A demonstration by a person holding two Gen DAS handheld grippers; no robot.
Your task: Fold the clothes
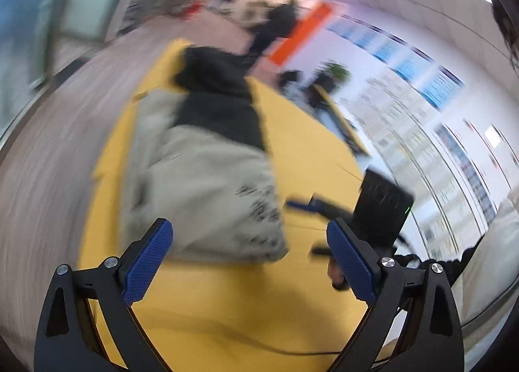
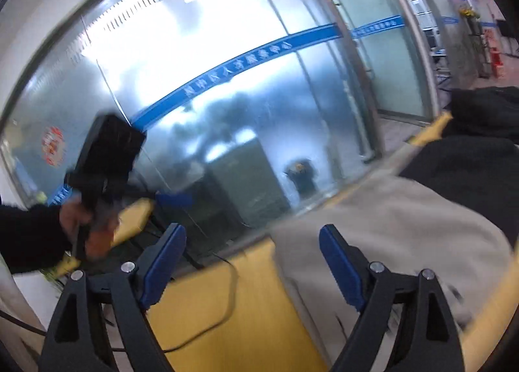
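Beige and black fabric makes up the garment, which lies lengthways on the yellow table, its black end at the far side and its beige end, with dark print, nearest the cameras. It looks bundled rather than spread flat.

The left gripper hangs above the near beige hem with its jaws spread wide and nothing between them. The right gripper is likewise released and empty, poised over bare tabletop just beside the garment's edge. Neither pad touches cloth.

The step in hand appears to be the reach for a first hold. To do it well, each claw should probably settle on a separate corner or seam of the near edge, pinch a single layer, and lift evenly so the cloth does not twist.

Much is hard to read. Both views are smeared by motion blur, so the garment's type, sleeves and collar cannot be told. Its right portion is cut off in the right wrist view. A thin cable crosses the table near the right gripper and could snag. Behind, a frosted glass wall shows only vague shapes.
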